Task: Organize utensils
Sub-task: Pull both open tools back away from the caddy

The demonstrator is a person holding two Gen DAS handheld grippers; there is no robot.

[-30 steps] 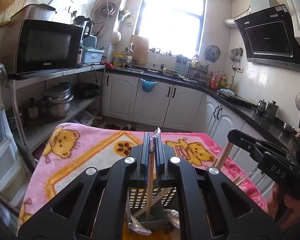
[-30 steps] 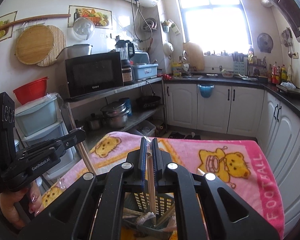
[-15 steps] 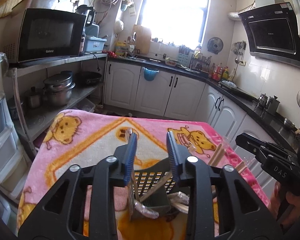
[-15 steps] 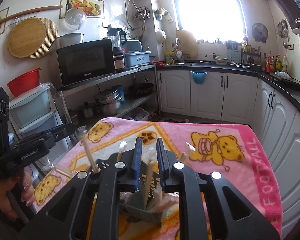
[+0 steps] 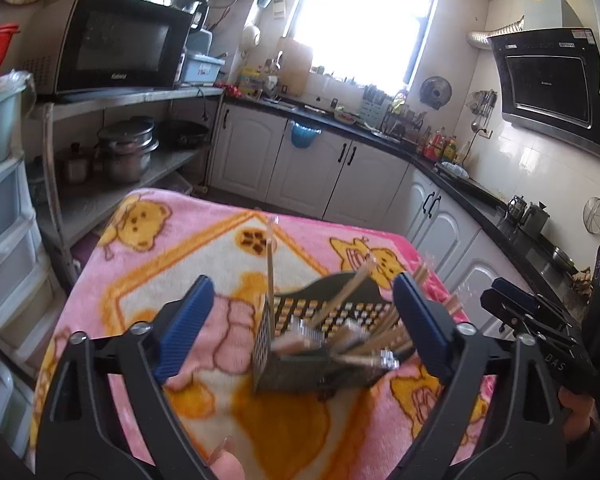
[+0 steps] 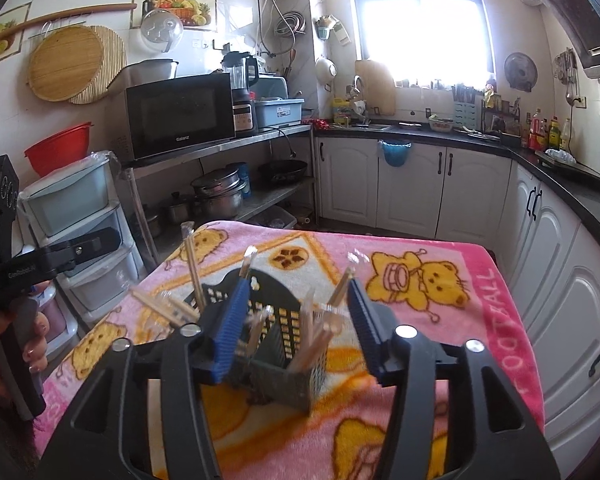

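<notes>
Both tongs are letting go. The left tongs (image 5: 300,312), clamped on a chopstick a second ago, now gape wide and empty, jaws opening further; the right tongs (image 6: 296,320) are opening too, nothing between the pads. Each chopstick has dropped into the basket (image 5: 324,344), where the sticks (image 6: 192,268) lean upright, a few loose beside it. The basket stands on the pink blanket (image 5: 172,264) covering the table. This pair looks delivered; both hands seem free for the next.
</notes>
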